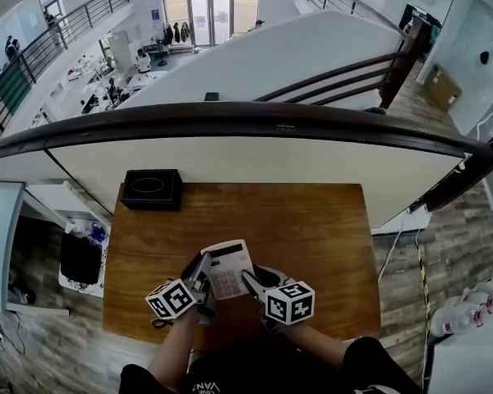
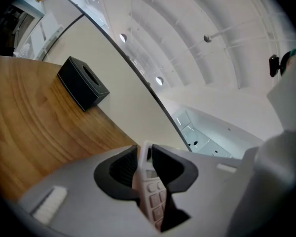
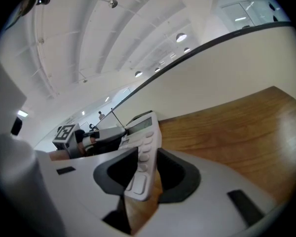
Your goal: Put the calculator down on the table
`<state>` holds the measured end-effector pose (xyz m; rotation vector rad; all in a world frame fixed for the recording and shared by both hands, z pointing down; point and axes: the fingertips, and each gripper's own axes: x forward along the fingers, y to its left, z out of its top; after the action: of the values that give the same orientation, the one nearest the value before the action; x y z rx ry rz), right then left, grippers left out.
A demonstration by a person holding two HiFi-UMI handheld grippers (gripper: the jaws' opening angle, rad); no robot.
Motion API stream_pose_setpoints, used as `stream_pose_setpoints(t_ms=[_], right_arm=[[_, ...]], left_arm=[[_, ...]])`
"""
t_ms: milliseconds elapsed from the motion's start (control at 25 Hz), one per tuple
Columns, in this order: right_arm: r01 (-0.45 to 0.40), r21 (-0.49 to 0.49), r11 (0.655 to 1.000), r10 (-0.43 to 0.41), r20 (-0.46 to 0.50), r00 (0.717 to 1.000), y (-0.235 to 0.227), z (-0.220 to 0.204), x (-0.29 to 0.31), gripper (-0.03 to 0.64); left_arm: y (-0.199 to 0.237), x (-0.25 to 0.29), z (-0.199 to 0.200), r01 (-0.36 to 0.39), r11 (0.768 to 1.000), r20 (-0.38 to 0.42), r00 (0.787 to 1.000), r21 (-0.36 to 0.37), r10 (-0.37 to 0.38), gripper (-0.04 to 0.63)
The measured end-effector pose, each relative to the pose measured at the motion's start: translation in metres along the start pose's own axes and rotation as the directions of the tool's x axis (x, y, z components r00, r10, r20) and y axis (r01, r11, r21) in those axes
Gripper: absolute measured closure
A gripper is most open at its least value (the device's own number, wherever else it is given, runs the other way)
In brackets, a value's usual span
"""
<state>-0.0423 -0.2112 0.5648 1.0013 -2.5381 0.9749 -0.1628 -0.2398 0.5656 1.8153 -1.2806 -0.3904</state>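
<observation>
Calculator (image 1: pixel 228 268), held between two grippers over the near part of the tabletop (image 1: pixel 312 236).
Left gripper (image 1: pixel 202 274) was clamped on its left edge and right gripper (image 1: pixel 253 284) on its lower right edge, both equally near. Its long axis ran away from the person, display end farthest, keys up. Bare wood lay directly beneath, so the coming move was judged a straight lowering. Only the head view showed both grips together. The right gripper view showed wood under the lower corner, suggesting it hung clear. The left gripper view showed a black box (image 2: pixel 83 83) well apart, at the far edge.
</observation>
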Motion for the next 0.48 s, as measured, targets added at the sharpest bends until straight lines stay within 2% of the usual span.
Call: stream_pose_setpoints(t_ms=[200, 480], right_arm=[[0.023, 0.027, 0.999, -0.024, 0.029, 0.999, -0.013, 0.019, 0.019, 0.485], [0.101, 0.055, 0.993, -0.104, 0.063, 0.993, -0.032, 0.038, 0.046, 0.485]], left_arm=[[0.008, 0.025, 0.016, 0.007, 1.0, -0.011, 1.0, 0.004, -0.007, 0.505], [0.021, 0.063, 0.036, 0.046, 0.999, -0.058, 0.997, 0.001, -0.046, 0.506]])
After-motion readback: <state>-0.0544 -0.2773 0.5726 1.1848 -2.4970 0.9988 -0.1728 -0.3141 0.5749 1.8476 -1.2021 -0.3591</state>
